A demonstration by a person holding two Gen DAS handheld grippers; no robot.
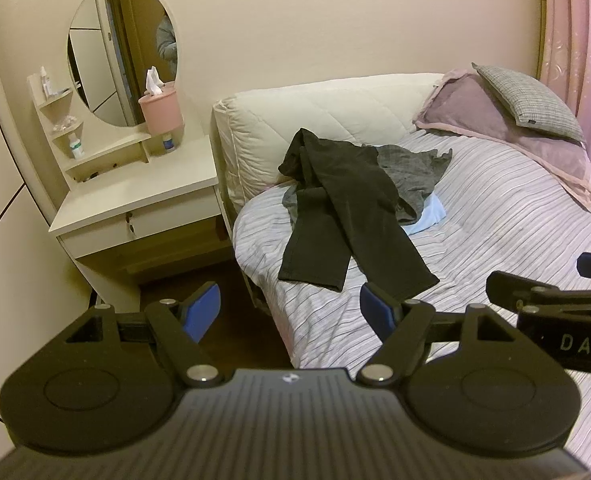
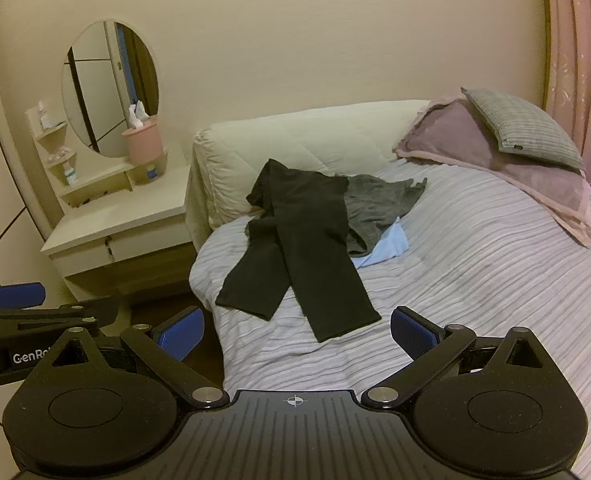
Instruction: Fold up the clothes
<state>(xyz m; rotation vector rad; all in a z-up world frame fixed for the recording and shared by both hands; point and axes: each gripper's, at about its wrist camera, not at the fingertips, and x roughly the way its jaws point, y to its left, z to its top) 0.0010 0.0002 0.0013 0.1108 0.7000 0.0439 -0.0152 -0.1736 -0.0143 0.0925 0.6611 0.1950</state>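
Nearest, the left gripper (image 1: 289, 312) and right gripper (image 2: 297, 334) hover with fingers spread, holding nothing. Beyond them on the striped bed (image 2: 475, 280), black trousers (image 2: 303, 256) sprawl over a grey garment (image 2: 379, 204) and a light blue one (image 2: 387, 250). Folding seems not yet begun; all three remain.

Buried garments, cropped edges, unreadable small items

The black trousers (image 2: 295, 240) cover most of the grey garment (image 2: 379, 204) at their 3 o'clock, and the pale blue cloth (image 2: 387, 250) shows only a corner beneath it. The bed (image 1: 495, 216) runs off the frame at 3 o'clock. The bottles (image 1: 75, 146) on the vanity shelf are too small to identify. The right claw (image 1: 551, 300) is cut by the edge at 3 o'clock, its lettering clipped.
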